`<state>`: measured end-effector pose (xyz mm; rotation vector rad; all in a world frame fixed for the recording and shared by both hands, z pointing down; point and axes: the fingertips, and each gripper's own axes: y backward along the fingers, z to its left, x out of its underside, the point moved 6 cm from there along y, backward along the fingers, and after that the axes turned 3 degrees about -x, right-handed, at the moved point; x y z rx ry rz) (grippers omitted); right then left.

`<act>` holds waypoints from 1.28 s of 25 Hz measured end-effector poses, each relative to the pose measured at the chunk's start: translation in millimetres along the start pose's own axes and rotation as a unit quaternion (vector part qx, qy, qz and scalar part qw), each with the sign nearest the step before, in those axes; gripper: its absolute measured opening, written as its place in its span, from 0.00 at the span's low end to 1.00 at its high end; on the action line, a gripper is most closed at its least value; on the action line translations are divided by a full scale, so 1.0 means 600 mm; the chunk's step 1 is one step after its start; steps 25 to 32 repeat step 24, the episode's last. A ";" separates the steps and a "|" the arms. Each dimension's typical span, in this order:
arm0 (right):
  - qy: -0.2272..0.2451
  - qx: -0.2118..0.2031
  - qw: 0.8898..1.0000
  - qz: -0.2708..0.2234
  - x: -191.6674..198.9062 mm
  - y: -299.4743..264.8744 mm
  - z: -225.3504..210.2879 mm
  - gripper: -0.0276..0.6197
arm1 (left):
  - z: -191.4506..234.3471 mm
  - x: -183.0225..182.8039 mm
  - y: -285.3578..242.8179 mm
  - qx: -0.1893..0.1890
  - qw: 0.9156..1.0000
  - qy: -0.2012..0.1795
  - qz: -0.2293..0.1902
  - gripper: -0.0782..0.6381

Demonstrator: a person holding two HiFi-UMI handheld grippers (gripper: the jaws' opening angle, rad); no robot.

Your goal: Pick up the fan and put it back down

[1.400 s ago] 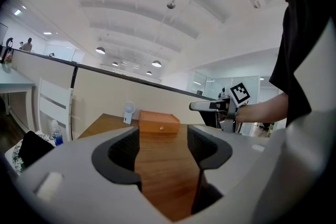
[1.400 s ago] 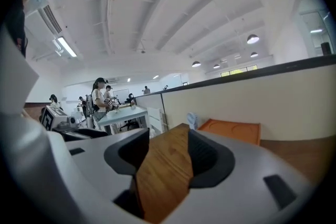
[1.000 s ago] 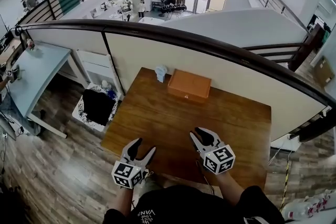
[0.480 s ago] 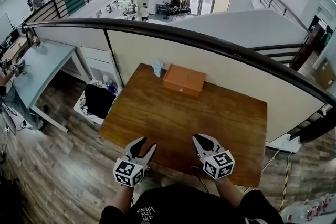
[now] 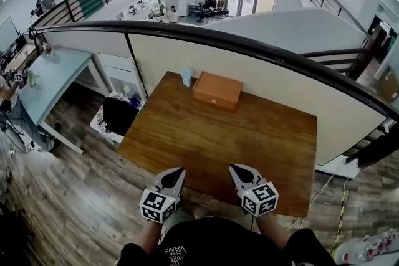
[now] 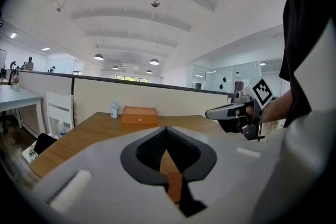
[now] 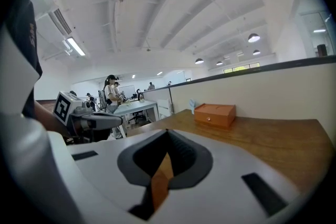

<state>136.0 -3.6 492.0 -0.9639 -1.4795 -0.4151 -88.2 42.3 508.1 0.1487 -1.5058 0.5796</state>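
Note:
A small pale-blue fan [image 5: 187,76] stands upright at the far left corner of the wooden table [image 5: 249,134], right beside an orange box [image 5: 217,90]. Both grippers hover at the table's near edge, far from the fan. My left gripper [image 5: 177,170] is shut with nothing in it, and so is my right gripper [image 5: 235,167]. In the left gripper view the shut jaws [image 6: 166,128] point across the table toward the fan [image 6: 114,108] and the box [image 6: 139,115]. From the right gripper [image 7: 168,132] the fan [image 7: 192,106] shows partly hidden behind the box [image 7: 214,114].
A cream partition topped by a dark curved railing [image 5: 249,47] runs close behind the table. Left of the table a black bag [image 5: 118,115] rests on a white seat, and a pale desk [image 5: 50,81] stands further left. Wood floor lies around the near edge.
Both grippers have drawn back toward the table's near edge. Their jaws, open a second ago, have closed on nothing.

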 end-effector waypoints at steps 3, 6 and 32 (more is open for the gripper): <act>-0.001 -0.001 1.000 0.006 0.010 0.005 0.008 0.06 | -0.010 -0.001 0.005 0.002 1.000 -0.002 0.001 0.12; -0.001 -0.001 1.000 0.007 0.012 0.011 0.013 0.06 | -0.013 0.003 0.013 -0.001 1.000 0.000 0.004 0.12; -0.001 0.000 1.000 0.010 0.016 -0.010 0.031 0.06 | 0.010 0.012 0.029 -0.007 1.000 0.013 0.004 0.12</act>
